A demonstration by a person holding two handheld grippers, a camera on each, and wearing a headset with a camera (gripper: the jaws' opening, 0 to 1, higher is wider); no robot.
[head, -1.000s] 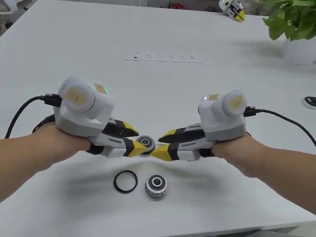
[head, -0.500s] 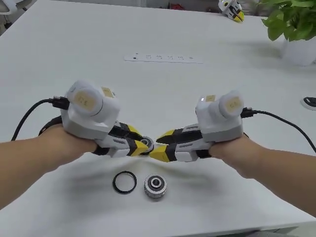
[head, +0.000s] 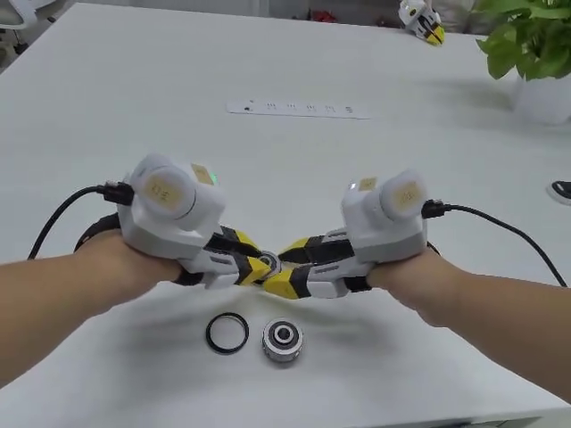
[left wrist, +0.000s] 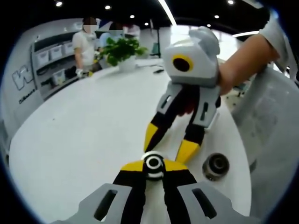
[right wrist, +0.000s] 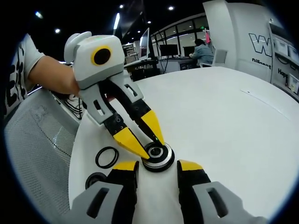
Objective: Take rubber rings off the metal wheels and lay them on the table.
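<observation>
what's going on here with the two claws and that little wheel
A person holds a gripper in each hand over a white table. The left claw is shut on a small metal wheel. The right claw is open with its tips at that wheel, seemingly about to work the rubber ring off it. On the table below them, one loose rubber ring lies beside a second wheel.

black ring [head: 227,333] flat beside metal wheel [head: 282,340]

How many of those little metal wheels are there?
2. One wheel is pinched in the left gripper above the table; the other wheel lies on the table beside a loose black ring.
</observation>
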